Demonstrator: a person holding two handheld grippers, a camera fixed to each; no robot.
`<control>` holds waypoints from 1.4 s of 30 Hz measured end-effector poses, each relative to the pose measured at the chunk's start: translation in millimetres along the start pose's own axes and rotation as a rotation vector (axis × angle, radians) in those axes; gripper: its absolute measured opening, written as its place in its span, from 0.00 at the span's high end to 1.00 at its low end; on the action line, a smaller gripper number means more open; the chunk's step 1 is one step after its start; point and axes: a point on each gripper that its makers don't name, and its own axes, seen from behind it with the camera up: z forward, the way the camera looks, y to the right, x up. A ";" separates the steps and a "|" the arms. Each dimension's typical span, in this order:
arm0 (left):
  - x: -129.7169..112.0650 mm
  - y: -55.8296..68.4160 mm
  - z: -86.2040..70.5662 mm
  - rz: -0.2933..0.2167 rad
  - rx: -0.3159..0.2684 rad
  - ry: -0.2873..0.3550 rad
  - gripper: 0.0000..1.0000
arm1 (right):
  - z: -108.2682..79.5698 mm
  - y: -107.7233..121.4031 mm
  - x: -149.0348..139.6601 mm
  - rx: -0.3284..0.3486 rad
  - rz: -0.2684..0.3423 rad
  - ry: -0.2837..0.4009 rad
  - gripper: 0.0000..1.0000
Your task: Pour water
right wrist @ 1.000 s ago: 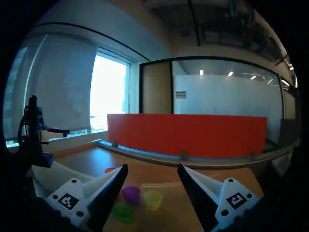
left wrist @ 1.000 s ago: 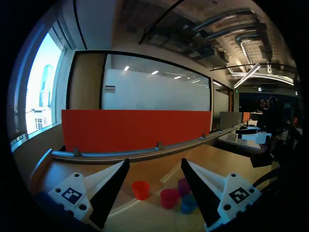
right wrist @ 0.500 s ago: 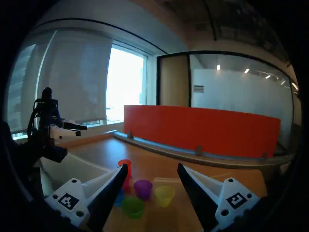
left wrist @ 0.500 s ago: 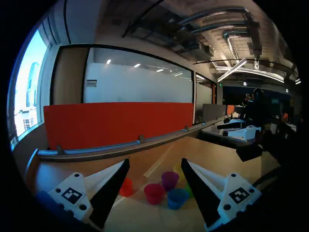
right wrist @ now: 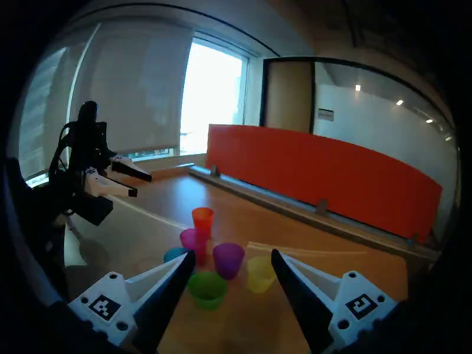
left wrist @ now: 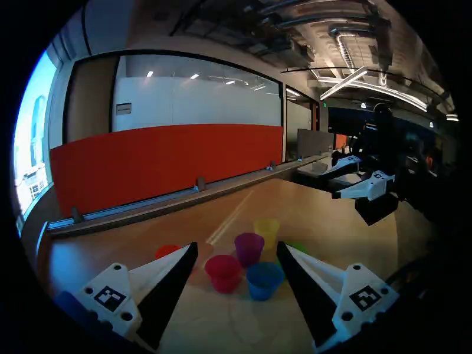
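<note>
Several small plastic cups stand clustered on the wooden table. In the left gripper view I see an orange cup (left wrist: 168, 251), a magenta cup (left wrist: 223, 273), a purple cup (left wrist: 249, 248), a yellow cup (left wrist: 266, 229) and a blue cup (left wrist: 264, 280). My left gripper (left wrist: 236, 245) is open above and short of them, holding nothing. In the right gripper view the orange cup (right wrist: 202, 219), magenta cup (right wrist: 193, 242), purple cup (right wrist: 228, 259), yellow cup (right wrist: 260, 273) and a green cup (right wrist: 206, 289) sit ahead of my open, empty right gripper (right wrist: 232, 253).
An orange partition (left wrist: 165, 159) with a rail runs along the table's far edge. The other gripper hovers at the right (left wrist: 363, 189) in the left gripper view, and at the left (right wrist: 112, 177) in the right gripper view. Bright windows (right wrist: 212, 100) lie behind.
Both views have tilted down and come closer to the cups, which now sit higher and larger between the fingers. Each gripper has come further into the other's view. The jaws stayed open.
</note>
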 end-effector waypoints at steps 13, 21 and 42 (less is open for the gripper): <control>-41.4 15.1 22.8 0.029 -0.070 -0.110 0.00 | 14.3 -9.0 -33.7 0.056 -0.020 -0.080 0.00; -63.9 23.6 36.5 0.043 -0.110 -0.159 0.00 | 25.6 -13.0 -55.6 0.083 -0.018 -0.120 0.00; -128.5 41.7 68.4 0.066 -0.178 -0.288 0.00 | 54.0 -29.9 -118.0 0.126 -0.053 -0.226 0.00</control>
